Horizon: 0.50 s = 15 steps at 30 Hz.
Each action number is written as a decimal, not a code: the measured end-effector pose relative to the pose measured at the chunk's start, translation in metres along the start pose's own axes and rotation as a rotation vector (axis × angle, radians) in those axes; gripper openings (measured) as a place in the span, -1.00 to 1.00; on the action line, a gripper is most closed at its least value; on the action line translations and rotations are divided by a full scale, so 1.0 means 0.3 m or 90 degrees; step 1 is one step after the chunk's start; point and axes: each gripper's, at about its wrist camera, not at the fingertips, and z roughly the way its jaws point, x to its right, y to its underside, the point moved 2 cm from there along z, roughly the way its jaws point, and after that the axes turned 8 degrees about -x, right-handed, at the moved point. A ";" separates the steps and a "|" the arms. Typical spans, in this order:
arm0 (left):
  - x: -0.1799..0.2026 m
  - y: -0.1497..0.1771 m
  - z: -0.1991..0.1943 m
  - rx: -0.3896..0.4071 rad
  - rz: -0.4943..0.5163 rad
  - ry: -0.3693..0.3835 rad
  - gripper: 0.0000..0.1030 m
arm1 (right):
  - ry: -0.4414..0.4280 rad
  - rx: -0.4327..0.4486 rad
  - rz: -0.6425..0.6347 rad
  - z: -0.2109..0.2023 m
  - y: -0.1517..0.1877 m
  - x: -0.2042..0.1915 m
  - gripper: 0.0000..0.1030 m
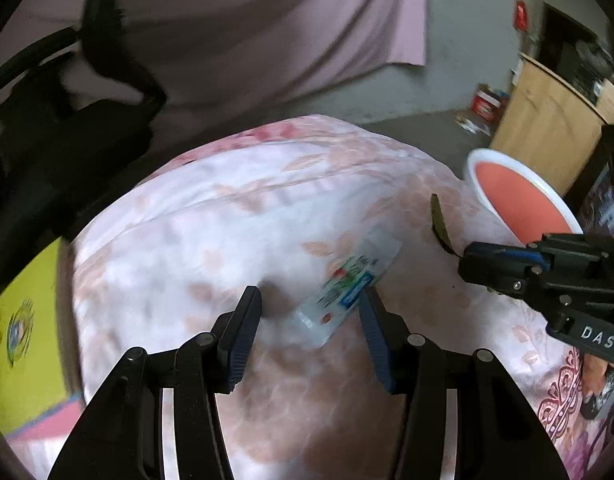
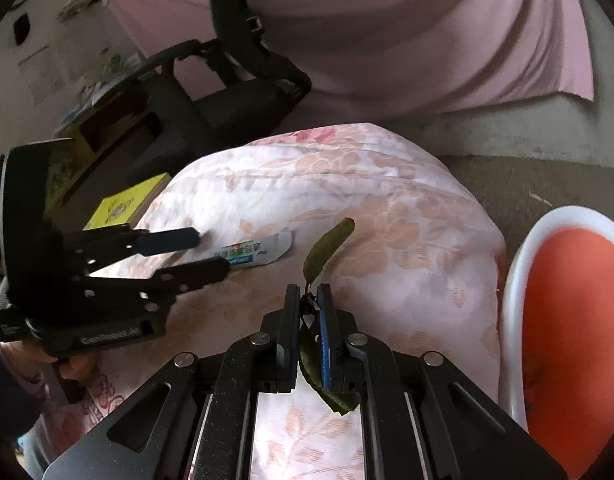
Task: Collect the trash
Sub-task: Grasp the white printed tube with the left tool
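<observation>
Right wrist view shows the right gripper (image 2: 308, 294) with its jaws pressed together on a dark green leaf (image 2: 327, 249); the blade sticks up past the tips and another part of it hangs down between the jaws toward the camera. Just to the right of the floral quilt (image 2: 407, 208) sits the white-rimmed bin with an orange liner (image 2: 563, 304), and it looks empty in what shows of it, so I judge the collecting to be at an early stage: one piece is pinched but not yet dropped. A printed wrapper (image 2: 255, 255) lies flat on the quilt, left of the leaf, not yet picked up. The left gripper (image 1: 311, 300) has its jaws half spread and straddles the near end of the wrapper; the left wrist view is blurred there, but the pads do not seem to press on it. Left to do, as I read it: carry the leaf to the bin, then close on the wrapper and take it there too.
</observation>
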 end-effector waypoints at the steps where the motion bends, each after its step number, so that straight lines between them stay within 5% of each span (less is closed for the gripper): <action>1: 0.008 -0.011 0.010 -0.004 0.010 -0.002 -0.13 | -0.002 0.001 0.004 -0.003 0.000 0.007 -0.87; 4: 0.024 -0.021 0.026 -0.010 0.027 -0.009 -0.16 | -0.006 0.006 0.011 -0.014 0.006 0.024 -0.87; 9: 0.063 -0.007 0.035 -0.018 0.053 -0.019 -0.50 | -0.007 0.014 0.011 -0.028 0.012 0.034 -0.87; 15: 0.097 0.005 0.024 -0.015 0.026 -0.044 -0.64 | -0.010 0.032 0.014 -0.050 0.020 0.041 -0.87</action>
